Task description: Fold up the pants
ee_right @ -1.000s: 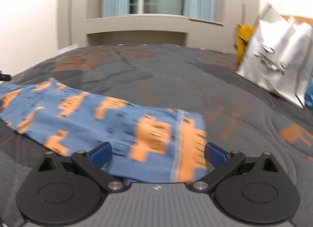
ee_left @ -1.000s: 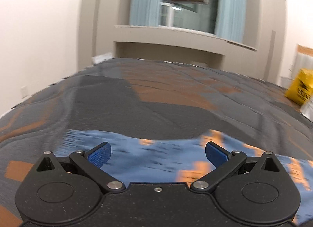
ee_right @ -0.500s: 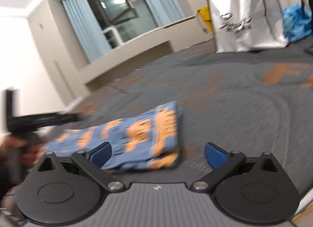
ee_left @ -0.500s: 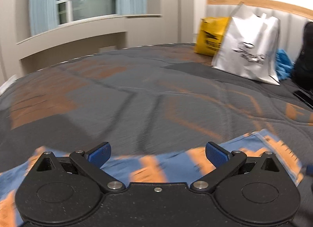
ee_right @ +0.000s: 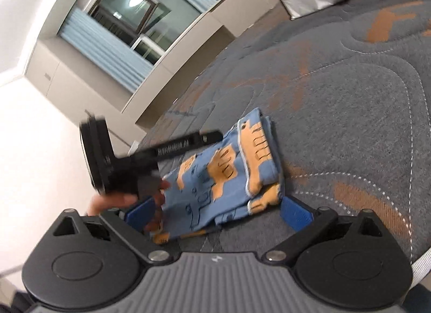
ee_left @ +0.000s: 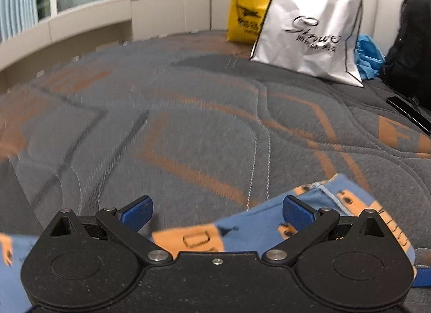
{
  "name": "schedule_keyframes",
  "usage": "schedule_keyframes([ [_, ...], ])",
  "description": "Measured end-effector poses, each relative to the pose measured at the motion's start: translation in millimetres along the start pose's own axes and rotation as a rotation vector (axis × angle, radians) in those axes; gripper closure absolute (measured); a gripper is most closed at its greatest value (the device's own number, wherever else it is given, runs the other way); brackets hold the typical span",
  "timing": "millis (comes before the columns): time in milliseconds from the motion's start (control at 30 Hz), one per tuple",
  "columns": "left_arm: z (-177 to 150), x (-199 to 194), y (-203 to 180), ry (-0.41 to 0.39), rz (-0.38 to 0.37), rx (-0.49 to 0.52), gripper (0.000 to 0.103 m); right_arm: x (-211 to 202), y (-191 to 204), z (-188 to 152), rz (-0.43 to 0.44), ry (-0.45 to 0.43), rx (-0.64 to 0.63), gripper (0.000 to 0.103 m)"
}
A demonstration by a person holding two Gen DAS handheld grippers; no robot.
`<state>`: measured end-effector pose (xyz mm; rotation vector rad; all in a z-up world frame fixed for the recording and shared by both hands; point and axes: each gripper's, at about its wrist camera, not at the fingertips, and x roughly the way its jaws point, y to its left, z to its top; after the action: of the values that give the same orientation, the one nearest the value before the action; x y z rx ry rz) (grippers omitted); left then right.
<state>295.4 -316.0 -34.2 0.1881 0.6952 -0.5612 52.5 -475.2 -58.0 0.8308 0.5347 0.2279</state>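
The pants (ee_right: pixel 229 173), blue with orange patches, lie on the grey quilted bed (ee_left: pixel 215 124), already doubled into a short stack, well short of the white bag (ee_left: pixel 309 30) at the headboard. The left tool (ee_left: pixel 216 212) hovers over the pants' near edge with its jaws wide and nothing gripped, probably lining up for the next fold. The right tool (ee_right: pixel 219 212), rolled sideways, straddles the stack's corner; its jaws are closing from nearly full width, the pads not yet pressing cloth.

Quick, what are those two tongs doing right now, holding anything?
Left tongs: open, empty, over the blue pants.
Right tongs: closing from wide open, pants between them, not gripped.
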Motion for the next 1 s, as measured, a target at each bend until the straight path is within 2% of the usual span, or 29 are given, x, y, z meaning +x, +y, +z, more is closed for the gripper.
schedule_keyframes([
  [67, -5, 4, 5, 0.004, -0.011, -0.029, 0.001, 1, -4, 2, -0.008, -0.02, 0.02, 0.011],
  [267, -7, -5, 7, -0.006, -0.014, -0.025, 0.001, 14, -10, 1, -0.082, -0.108, 0.041, 0.042],
  [367, 3, -16, 9, -0.023, -0.022, -0.036, 0.001, 20, -11, -3, -0.124, -0.135, 0.027, 0.063],
  [400, 9, -20, 9, -0.029, -0.033, -0.045, 0.001, 21, -9, -4, -0.147, -0.141, 0.01, 0.077],
  [433, 16, -24, 8, -0.029, -0.051, -0.055, 0.001, 22, -7, -6, -0.166, -0.147, -0.012, 0.081],
  [533, 37, -37, 0, 0.004, -0.139, -0.069, 0.001, 24, 15, -18, -0.225, -0.174, -0.166, 0.085],
  [600, 47, -42, -7, 0.041, -0.197, -0.07, 0.001, 26, 38, -28, -0.273, -0.211, -0.323, 0.086],
  [700, 58, -44, -24, 0.109, -0.241, -0.047, 0.003, 30, 71, -42, -0.313, -0.247, -0.546, 0.086],
  [800, 58, -41, -40, 0.182, -0.298, 0.018, 0.013, 45, 95, -54, -0.319, -0.23, -0.691, 0.086],
  [967, 44, -33, -51, 0.272, -0.24, 0.077, 0.031, 60, 116, -73, -0.335, -0.214, -0.822, 0.086],
  [1000, 40, -32, -49, 0.275, -0.232, 0.07, 0.039, 63, 118, -77, -0.334, -0.209, -0.838, 0.086],
])
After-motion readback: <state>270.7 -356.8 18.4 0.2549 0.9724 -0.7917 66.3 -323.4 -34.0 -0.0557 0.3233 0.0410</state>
